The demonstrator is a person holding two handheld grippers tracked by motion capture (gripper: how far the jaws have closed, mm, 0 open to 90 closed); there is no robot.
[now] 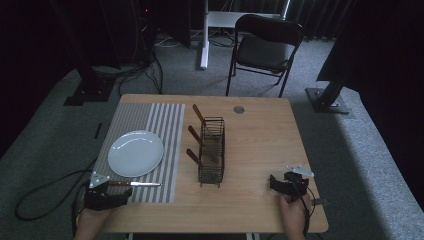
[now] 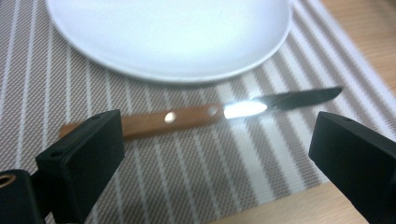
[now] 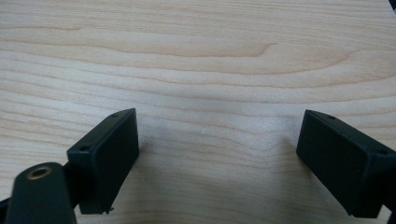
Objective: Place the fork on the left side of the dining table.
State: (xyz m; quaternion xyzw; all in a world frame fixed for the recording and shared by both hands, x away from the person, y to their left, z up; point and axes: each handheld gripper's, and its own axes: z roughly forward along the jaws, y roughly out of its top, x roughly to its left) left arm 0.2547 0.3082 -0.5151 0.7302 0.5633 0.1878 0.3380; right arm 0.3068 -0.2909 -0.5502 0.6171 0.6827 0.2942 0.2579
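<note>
While both grippers sit low at the near edge of the surface (image 1: 260,145), neither has hold of anything. In the left gripper view, the left gripper (image 2: 217,154) stands wide open, its jaws spread to either side of one knife (image 2: 201,113); the near jaw hides the butt of the wooden handle, so I cannot tell whether it touches. That knife lies flat on the striped placemat (image 1: 165,125), just beside the near rim of the single white plate (image 1: 135,153), its blade pointing toward the wire caddy (image 1: 212,150). From the caddy three wooden handles (image 1: 195,135) slant out to the left. The right gripper (image 3: 217,158) is equally wide open over bare wood, well apart from the caddy.
</note>
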